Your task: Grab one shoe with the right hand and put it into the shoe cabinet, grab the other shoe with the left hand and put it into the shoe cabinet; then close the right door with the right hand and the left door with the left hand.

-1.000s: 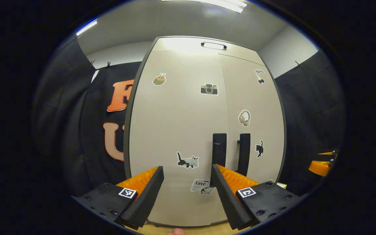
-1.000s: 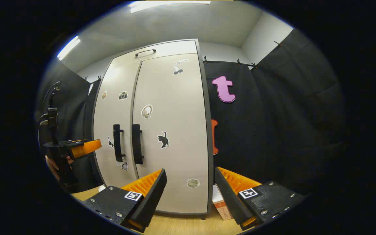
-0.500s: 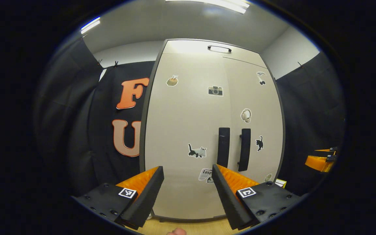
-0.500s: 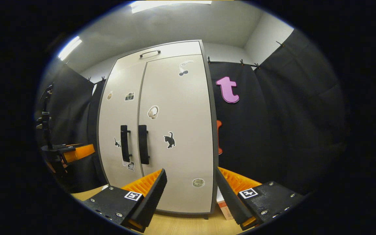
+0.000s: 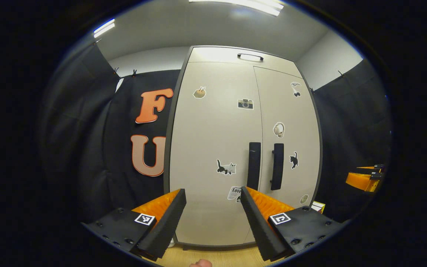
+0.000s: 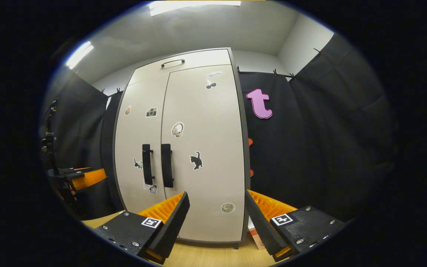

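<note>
Shoe cabinet [image 5: 213, 155] stands upright at the centre of the left gripper view, pale and tall, with both doors flush and shut. Its left door [image 5: 213, 122] carries a camera sticker and a cat sticker, its right door [image 5: 291, 111] a headphone sticker and a small black cat. 2 dark vertical handles [image 5: 254, 165] sit side by side along the seam where the doors meet. In the right gripper view the shoe cabinet [image 6: 184, 148] sits slightly toward 9 o'clock of centre, doors closed there too. No shoe can be made out in either view.

At 6 o'clock of the left gripper view, the left gripper [image 5: 213, 217] has its 2 fingers spread wide apart with nothing between them, pointing at the lower part of the left door without touching it. The right gripper [image 6: 215, 218] is likewise spread and bare, aimed at the lower right door, apart from it. It also shows at 3 o'clock in the left gripper view, farther off.

Wooden floor [image 6: 206, 256] runs under the cabinet. A small box [image 6: 256, 237] stands on it just beside the cabinet's right foot, at 5 o'clock in the right gripper view.
</note>
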Action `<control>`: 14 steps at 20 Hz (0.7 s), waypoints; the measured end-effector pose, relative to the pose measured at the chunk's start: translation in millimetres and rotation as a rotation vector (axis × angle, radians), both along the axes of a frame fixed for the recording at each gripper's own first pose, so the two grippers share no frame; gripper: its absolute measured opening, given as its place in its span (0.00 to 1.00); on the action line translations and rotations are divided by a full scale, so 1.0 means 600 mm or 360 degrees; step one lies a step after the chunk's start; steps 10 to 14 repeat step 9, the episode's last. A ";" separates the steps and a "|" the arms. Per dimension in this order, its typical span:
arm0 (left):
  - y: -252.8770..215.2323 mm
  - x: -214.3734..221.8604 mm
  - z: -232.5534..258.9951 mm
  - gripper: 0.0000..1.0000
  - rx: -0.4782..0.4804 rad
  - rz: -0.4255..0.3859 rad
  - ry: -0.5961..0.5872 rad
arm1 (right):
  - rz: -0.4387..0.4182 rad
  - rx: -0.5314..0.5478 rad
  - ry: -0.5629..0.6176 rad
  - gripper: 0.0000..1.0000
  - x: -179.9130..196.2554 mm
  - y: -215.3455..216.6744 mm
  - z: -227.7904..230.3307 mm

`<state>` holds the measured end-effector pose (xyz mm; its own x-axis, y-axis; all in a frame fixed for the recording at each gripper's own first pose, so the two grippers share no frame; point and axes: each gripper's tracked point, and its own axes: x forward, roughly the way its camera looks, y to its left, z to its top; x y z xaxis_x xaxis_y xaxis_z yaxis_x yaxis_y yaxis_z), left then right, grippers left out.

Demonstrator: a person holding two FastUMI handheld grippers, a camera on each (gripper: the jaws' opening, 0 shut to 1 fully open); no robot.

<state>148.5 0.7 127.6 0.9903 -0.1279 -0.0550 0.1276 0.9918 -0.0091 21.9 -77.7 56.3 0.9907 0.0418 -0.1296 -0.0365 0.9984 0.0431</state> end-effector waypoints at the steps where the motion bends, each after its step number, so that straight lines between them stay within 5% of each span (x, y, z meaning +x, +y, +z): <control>1: 0.001 -0.001 -0.001 0.96 0.0002 0.0000 0.0004 | -0.0001 -0.0003 0.0002 0.92 -0.002 0.001 0.001; 14: -0.004 -0.011 -0.007 0.96 0.0016 -0.0005 0.0007 | 0.0013 0.0018 -0.0006 0.92 -0.010 0.012 0.004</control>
